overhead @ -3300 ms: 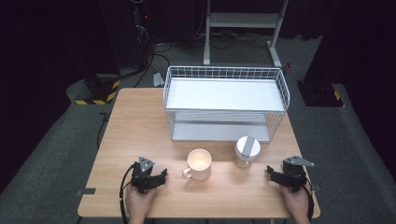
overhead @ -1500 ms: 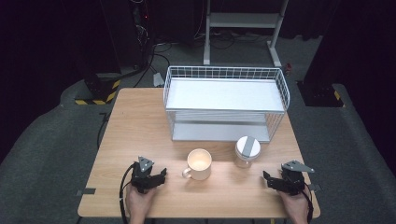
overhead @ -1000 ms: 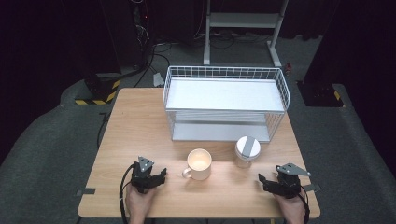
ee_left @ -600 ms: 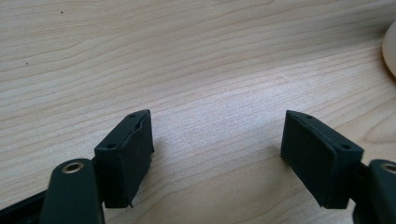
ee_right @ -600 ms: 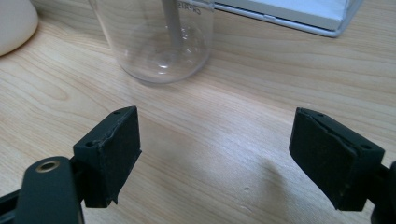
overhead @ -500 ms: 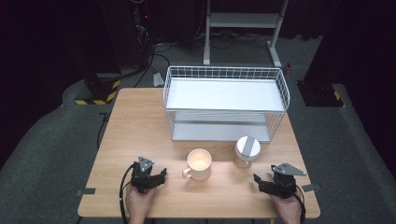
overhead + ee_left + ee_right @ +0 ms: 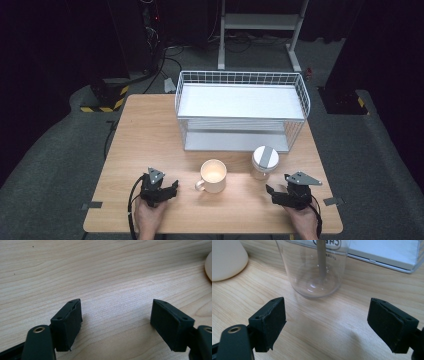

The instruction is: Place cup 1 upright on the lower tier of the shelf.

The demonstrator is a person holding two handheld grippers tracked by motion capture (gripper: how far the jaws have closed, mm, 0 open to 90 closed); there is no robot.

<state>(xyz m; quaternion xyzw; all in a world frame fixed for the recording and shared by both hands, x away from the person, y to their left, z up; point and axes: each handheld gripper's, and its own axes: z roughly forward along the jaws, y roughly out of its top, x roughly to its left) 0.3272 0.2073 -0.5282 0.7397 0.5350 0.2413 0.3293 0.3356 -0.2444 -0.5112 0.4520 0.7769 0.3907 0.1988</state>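
A cream mug [image 7: 214, 175] stands at the middle front of the wooden table [image 7: 150, 135], handle toward the front left. To its right is a clear glass jar [image 7: 265, 161] with a white lid. My left gripper [image 7: 169, 187] rests on the table left of the mug, open, with bare wood between its jaws [image 7: 116, 322]. The mug's edge [image 7: 208, 267] shows at the far right of the left gripper view. My right gripper [image 7: 273, 193] lies just in front of the jar and to its right. It is open wide [image 7: 327, 322], aimed at the jar [image 7: 314, 272], with the mug [image 7: 227, 257] to its left.
A white wire basket rack [image 7: 240, 112] with two shelves stands at the back of the table, right behind the jar; its lower edge [image 7: 387, 255] appears in the right gripper view. Dark floor and equipment stands surround the table.
The right gripper has slid left along the front of the table, closer to the jar. The left gripper, mug and jar have not moved.
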